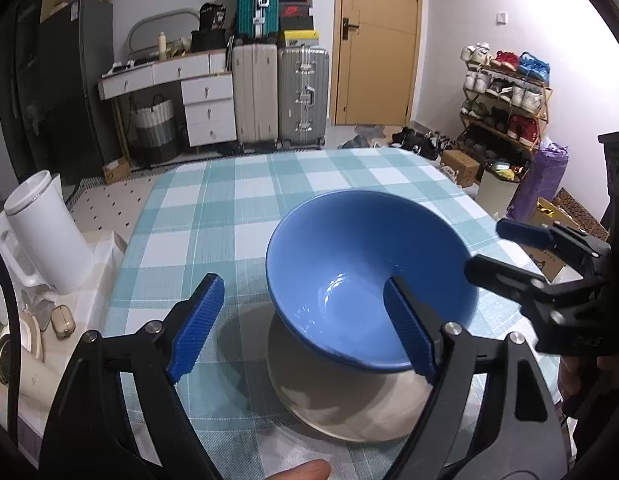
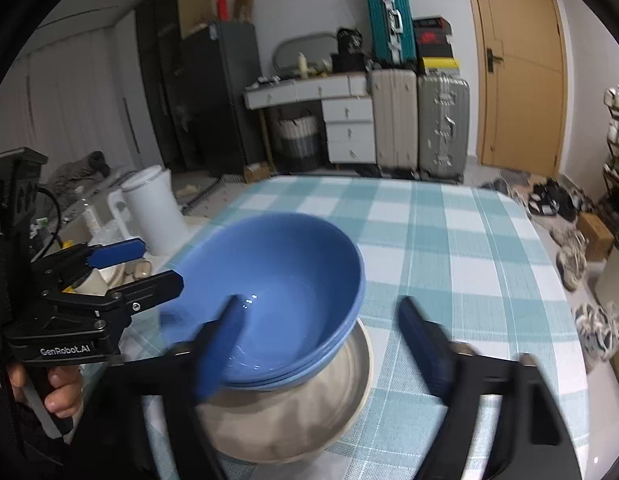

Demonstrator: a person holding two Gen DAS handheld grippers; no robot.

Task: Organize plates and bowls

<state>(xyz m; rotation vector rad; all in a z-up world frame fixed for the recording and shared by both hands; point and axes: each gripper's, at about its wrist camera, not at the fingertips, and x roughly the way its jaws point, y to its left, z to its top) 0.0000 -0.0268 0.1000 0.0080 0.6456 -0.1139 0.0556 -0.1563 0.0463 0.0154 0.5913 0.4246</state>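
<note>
Blue bowl [image 1: 361,272] sits on a beige plate [image 1: 349,412] on the checked tablecloth [image 1: 213,208]; from the right wrist it looks like a few stacked bowls. White kettle [image 1: 41,232] is off the cloth's left edge, suitcases [image 1: 281,96] and a door [image 1: 379,40] well behind the bowl. Left gripper [image 1: 305,320] and right gripper [image 2: 321,344] are both spread wide, holding nothing, one finger of each over the bowl.
</note>
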